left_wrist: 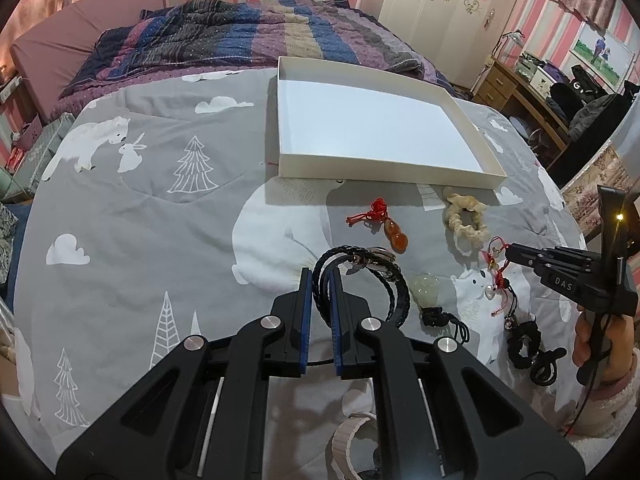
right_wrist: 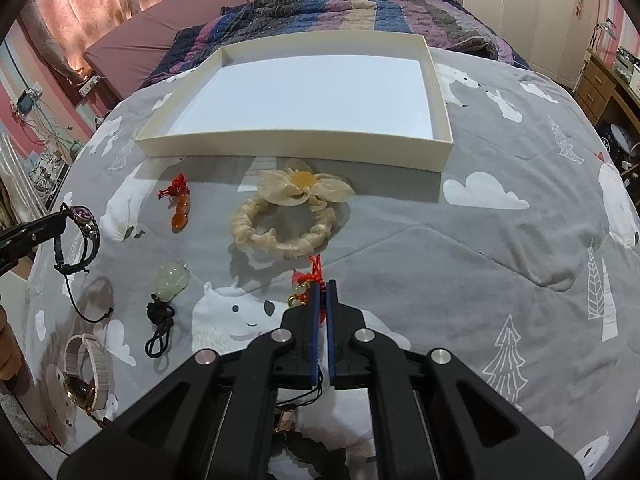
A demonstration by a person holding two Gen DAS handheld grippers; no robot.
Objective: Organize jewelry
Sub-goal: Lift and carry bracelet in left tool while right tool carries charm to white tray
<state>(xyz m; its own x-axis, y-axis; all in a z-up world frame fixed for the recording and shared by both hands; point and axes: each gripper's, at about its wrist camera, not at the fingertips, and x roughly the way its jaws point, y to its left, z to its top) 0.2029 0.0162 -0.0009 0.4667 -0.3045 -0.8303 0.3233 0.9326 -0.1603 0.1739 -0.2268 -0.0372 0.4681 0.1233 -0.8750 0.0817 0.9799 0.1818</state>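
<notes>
In the left wrist view my left gripper (left_wrist: 320, 274) is shut on a black braided bracelet (left_wrist: 400, 304), one strand pinched between the blue pads. From the right wrist view that bracelet (right_wrist: 82, 236) hangs from the left gripper (right_wrist: 62, 214) just above the bedspread. My right gripper (right_wrist: 323, 286) is shut on a red-corded charm (right_wrist: 306, 286). The charm (left_wrist: 496, 276) dangles below the right gripper (left_wrist: 508, 250). A shallow white box (left_wrist: 380, 174) (right_wrist: 296, 146) lies open and empty beyond both.
On the grey bear-print bedspread lie an orange gourd pendant (right_wrist: 180, 216), a cream flower scrunchie (right_wrist: 280, 236), a pale green pendant on black cord (right_wrist: 172, 280), a beige-strap watch (right_wrist: 86, 376) and a black scrunchie (left_wrist: 524, 340). A striped quilt (left_wrist: 260, 32) lies behind the box.
</notes>
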